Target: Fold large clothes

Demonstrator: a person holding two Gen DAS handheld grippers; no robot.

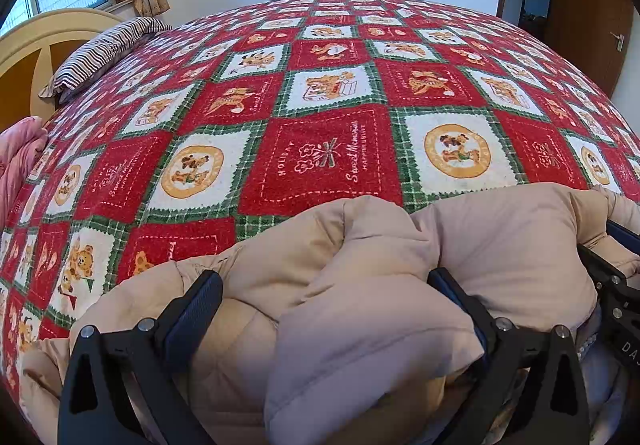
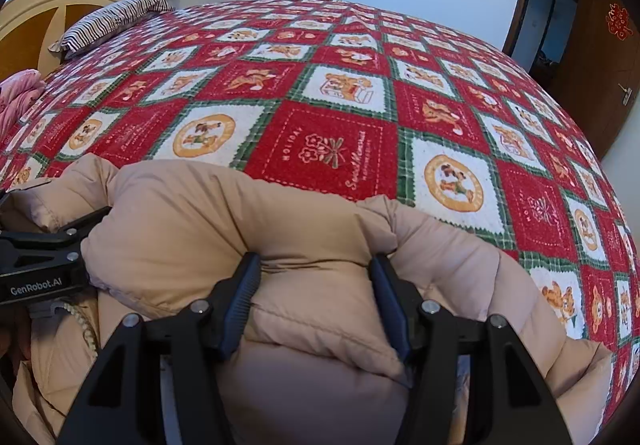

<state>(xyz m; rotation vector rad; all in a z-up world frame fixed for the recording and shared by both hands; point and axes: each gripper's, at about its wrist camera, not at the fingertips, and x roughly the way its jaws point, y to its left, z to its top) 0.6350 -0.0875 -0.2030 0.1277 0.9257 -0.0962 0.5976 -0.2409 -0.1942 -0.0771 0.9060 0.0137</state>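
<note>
Clamped a thick fold of the beige puffer jacket (image 2: 224, 221) between the right gripper (image 2: 316, 285) fingers, near the bed's near edge. Lay bunched across the red patchwork blanket (image 2: 332, 149). Gripped the jacket's left end with the left gripper (image 2: 48, 241). Striped pillow (image 2: 108, 19) at the far-left corner.

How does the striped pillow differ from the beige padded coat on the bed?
The striped pillow is small and striped, while the beige padded coat is bulky and plain. The pillow lies far off by the headboard; the coat lies bunched at the near edge. Both rest on the red checked bedspread.
</note>
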